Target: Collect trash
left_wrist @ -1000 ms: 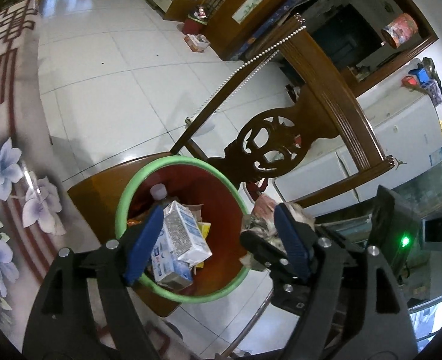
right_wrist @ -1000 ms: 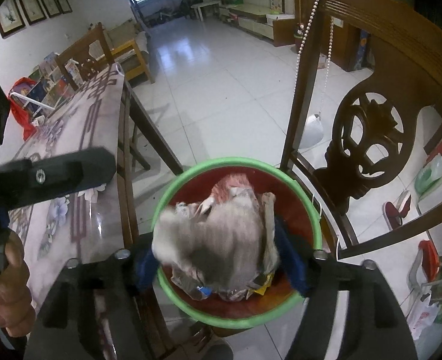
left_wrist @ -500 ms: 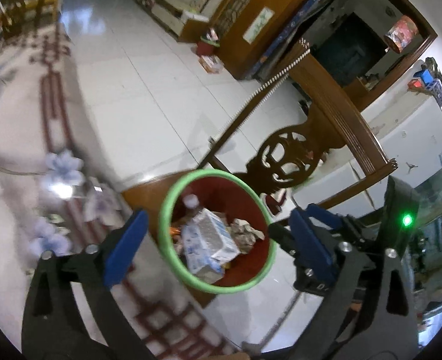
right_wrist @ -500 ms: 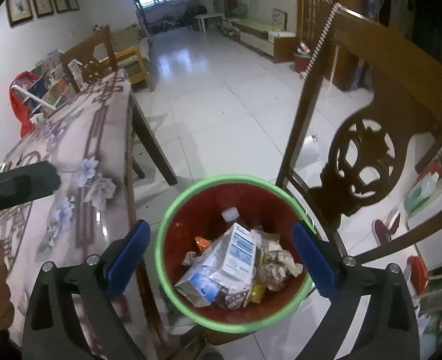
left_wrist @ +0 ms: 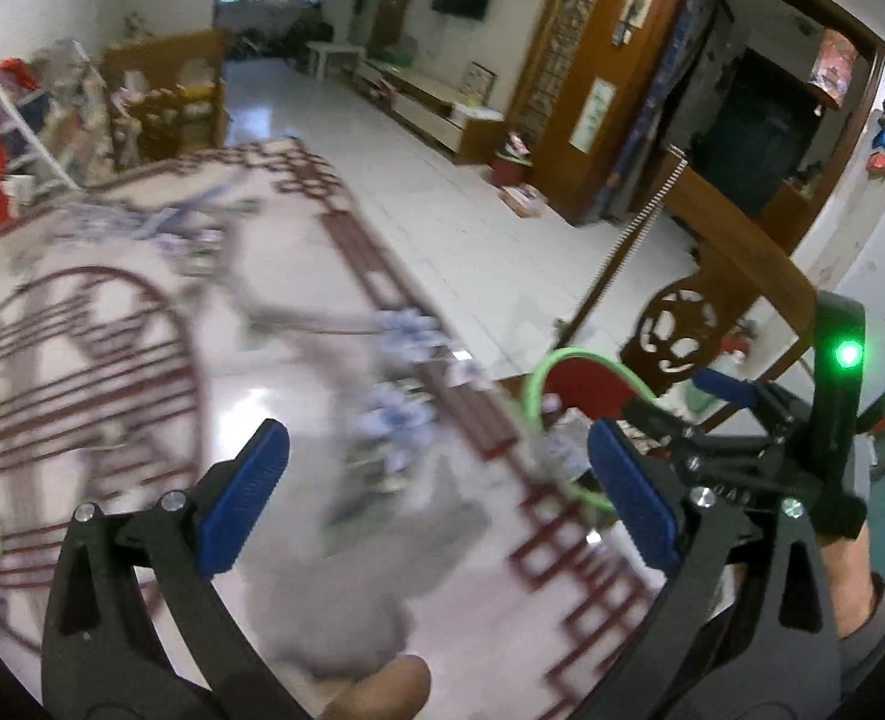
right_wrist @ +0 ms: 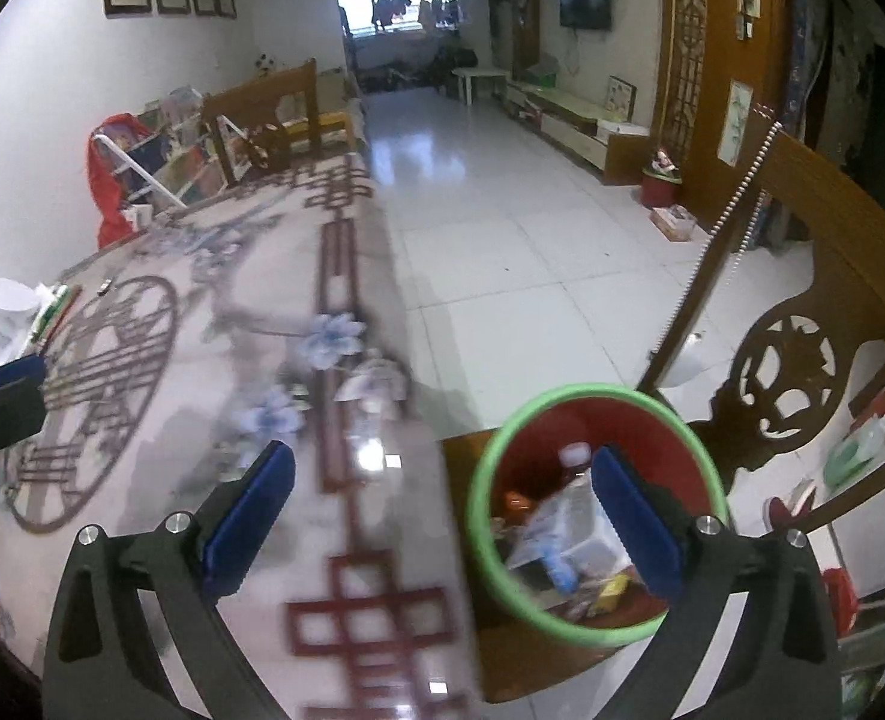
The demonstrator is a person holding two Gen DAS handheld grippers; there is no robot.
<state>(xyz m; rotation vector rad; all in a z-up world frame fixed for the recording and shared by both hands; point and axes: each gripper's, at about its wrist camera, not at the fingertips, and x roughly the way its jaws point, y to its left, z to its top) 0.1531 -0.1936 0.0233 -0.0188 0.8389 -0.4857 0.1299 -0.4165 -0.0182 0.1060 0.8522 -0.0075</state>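
Left hand-held gripper (left_wrist: pixel 436 498) over the patterned tabletop (left_wrist: pixel 142 360), jaws spread wide after just opening, nothing between the blue pads (left_wrist: pixel 244 498). Tabletop blurred from 9 to 6 o'clock in the left wrist view; its far right edge running from 11 down to 4 o'clock, bare white tiled floor (left_wrist: pixel 442 204) beyond it — plenty of open room there. Red bin with a green rim (left_wrist: pixel 568 354) at 3 o'clock, just off the tabletop edge, on the seat of a carved wooden chair (left_wrist: pixel 742 252); partly hidden behind the right pad.

Right hand-held gripper (right_wrist: pixel 442 510) likewise wide, jaws just opened, empty, straddling the tabletop edge: left pad above the tabletop (right_wrist: pixel 172 360), right pad (right_wrist: pixel 634 522) in front of the bin's mouth (right_wrist: pixel 490 480). Bin at 4 o'clock, close beside the tabletop edge, holding the trash — a white carton (right_wrist: pixel 562 528), a small capped bottle (right_wrist: pixel 574 456), yellow and orange scraps. Chair back (right_wrist: pixel 826 240) rising at 2 o'clock just behind the bin. Clear floor (right_wrist: pixel 502 210) from 12 to 2 o'clock. Tip of the other gripper at 9 o'clock, well apart.
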